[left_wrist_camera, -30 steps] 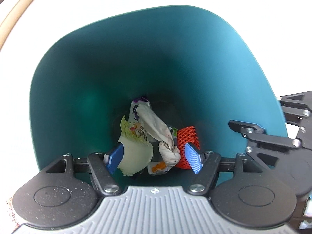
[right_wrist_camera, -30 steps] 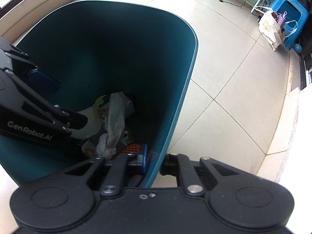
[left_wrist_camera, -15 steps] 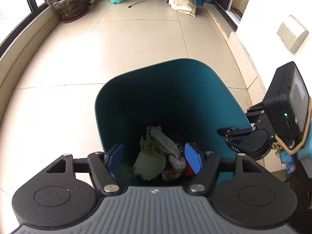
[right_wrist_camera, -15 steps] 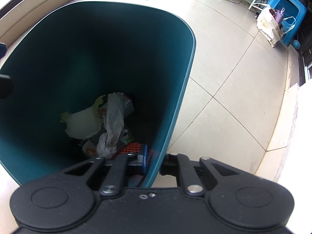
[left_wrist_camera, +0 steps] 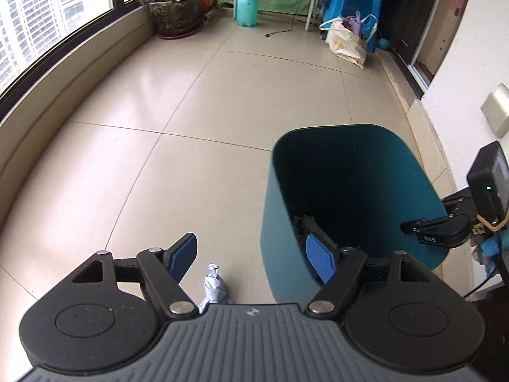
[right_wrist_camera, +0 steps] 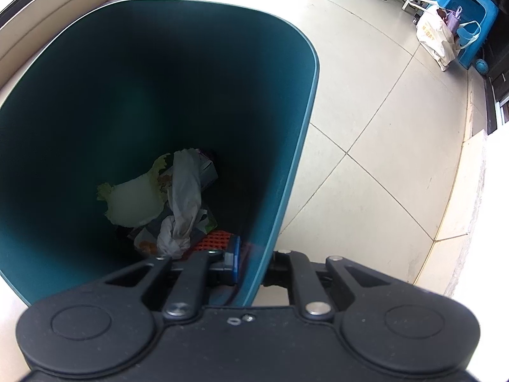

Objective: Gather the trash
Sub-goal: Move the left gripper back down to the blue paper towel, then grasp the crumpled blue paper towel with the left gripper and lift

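Gripping one teal bin's (right_wrist_camera: 296, 172) rim with my right claw (right_wrist_camera: 254, 262), left claw (left_wrist_camera: 251, 259) just spread empty above one tissue wad (left_wrist_camera: 214, 285).

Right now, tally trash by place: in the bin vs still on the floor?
In the bin: 5 (cabbage leaf, knotted plastic bag, carton, orange net, printed wrapper)
On the floor: 1 (knotted wad)
Total: 6

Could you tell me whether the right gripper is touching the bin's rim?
Touching. The right wrist view shows the right gripper shut on the bin wall: one blue pad presses the inside and the other finger sits against the outside, with no gap visible.
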Motion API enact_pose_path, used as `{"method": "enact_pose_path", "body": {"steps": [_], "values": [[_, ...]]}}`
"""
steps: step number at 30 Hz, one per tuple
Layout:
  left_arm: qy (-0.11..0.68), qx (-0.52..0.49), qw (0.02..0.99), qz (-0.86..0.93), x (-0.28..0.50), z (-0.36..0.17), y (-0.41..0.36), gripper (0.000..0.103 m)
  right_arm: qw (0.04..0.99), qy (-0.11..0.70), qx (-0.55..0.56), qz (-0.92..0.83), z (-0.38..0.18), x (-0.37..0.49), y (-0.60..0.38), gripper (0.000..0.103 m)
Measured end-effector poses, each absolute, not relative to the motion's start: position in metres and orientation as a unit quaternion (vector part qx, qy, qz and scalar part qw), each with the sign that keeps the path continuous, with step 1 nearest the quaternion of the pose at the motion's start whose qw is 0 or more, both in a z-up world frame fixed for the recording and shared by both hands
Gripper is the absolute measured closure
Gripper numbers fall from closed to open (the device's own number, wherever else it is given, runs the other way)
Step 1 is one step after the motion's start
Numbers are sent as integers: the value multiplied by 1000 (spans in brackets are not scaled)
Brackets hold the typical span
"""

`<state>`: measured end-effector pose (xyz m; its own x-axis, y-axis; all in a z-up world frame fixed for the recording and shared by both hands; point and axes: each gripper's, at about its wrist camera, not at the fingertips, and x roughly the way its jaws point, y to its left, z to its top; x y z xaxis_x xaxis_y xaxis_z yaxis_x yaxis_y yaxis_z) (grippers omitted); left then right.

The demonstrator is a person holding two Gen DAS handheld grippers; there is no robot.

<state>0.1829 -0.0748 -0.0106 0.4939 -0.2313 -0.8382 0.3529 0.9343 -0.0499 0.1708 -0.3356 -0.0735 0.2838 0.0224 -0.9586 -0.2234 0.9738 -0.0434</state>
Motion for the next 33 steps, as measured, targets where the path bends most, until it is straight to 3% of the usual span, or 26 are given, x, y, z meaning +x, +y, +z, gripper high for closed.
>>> {"method": "enact_pose_path", "body": {"steps": [13,22,33], "values": [[565,73,812,-127,231,-161,-52,28,796,597,-79,58,-76,174,-332,94],[597,160,779,-106,247,-252,-59,28,794,599,-79,60,-76,175,-332,95],[639,132,751,-103,269,-309,-61,27,790,607,-64,62,-81,178,-332,94]]}}
